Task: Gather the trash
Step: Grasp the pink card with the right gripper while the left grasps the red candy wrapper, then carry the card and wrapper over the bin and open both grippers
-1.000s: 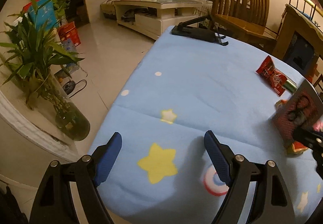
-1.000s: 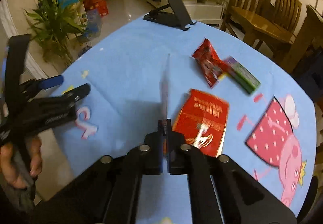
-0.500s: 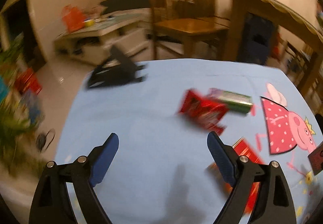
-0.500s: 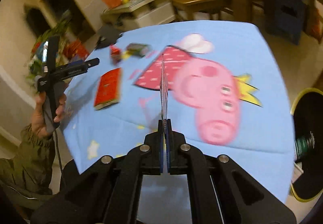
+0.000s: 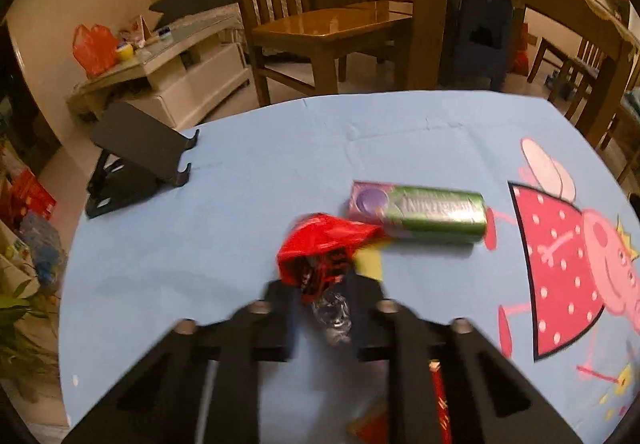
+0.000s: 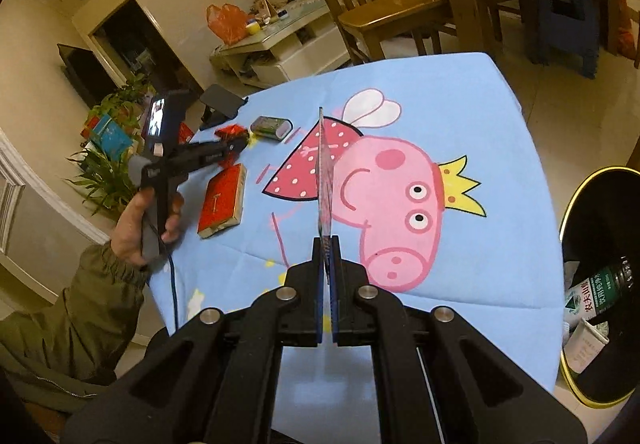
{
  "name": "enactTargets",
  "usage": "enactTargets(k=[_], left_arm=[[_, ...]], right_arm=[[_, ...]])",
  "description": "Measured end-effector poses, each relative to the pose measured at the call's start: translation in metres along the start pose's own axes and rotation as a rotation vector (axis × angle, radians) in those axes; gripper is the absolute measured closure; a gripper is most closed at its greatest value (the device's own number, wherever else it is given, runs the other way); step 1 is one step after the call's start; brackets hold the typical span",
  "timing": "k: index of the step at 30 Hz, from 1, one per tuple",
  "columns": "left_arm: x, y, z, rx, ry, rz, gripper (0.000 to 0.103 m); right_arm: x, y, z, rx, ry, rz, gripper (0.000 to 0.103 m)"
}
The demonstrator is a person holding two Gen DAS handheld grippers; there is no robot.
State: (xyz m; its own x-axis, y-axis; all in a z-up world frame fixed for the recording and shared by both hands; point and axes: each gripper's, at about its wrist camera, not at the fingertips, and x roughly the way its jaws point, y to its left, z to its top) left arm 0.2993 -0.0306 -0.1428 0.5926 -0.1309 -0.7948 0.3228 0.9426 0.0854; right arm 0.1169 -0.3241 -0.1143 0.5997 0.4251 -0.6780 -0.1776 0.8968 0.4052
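My right gripper (image 6: 326, 244) pinches a thin flat wrapper (image 6: 325, 179) edge-on above the blue cartoon tablecloth (image 6: 460, 103). At left, my left gripper (image 6: 236, 143) has just closed on a red wrapper (image 6: 230, 131); a black bin (image 6: 592, 211) sits at right.

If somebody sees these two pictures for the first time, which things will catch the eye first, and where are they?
The big pink pig printed on the blue tablecloth fills the middle of the right wrist view. Near it, the right claw is shut on a thin flat wrapper standing on edge. At the cloth's far left, the left claw, whose jaws have just been closing, pinches a crumpled red wrapper beside a green and purple box.
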Motion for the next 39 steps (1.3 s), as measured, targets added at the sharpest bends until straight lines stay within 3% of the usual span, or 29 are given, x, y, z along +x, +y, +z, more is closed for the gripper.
enactTargets(k=[6, 13, 24, 30, 39], left_arm=[[-0.05, -0.012, -0.019, -0.065, -0.065, 0.058, 0.093], [-0.134, -0.061, -0.028, -0.046, -0.235, 0.165, 0.092], [-0.195, -0.174, -0.031, 0.084, -0.335, 0.075, 0.091], [-0.205, -0.232, -0.032, 0.169, -0.367, 0.029, 0.09], [-0.208, -0.29, -0.032, 0.254, -0.382, -0.018, 0.087]], right_arm=[[-0.012, 0.005, -0.001, -0.011, -0.023, -0.002, 0.1], [-0.032, 0.005, -0.006, -0.011, -0.056, 0.0, 0.1], [-0.08, -0.028, -0.019, 0.039, -0.125, -0.065, 0.1], [-0.106, -0.071, -0.029, 0.087, -0.144, -0.192, 0.1], [-0.149, -0.138, -0.038, 0.194, -0.213, -0.334, 0.1]])
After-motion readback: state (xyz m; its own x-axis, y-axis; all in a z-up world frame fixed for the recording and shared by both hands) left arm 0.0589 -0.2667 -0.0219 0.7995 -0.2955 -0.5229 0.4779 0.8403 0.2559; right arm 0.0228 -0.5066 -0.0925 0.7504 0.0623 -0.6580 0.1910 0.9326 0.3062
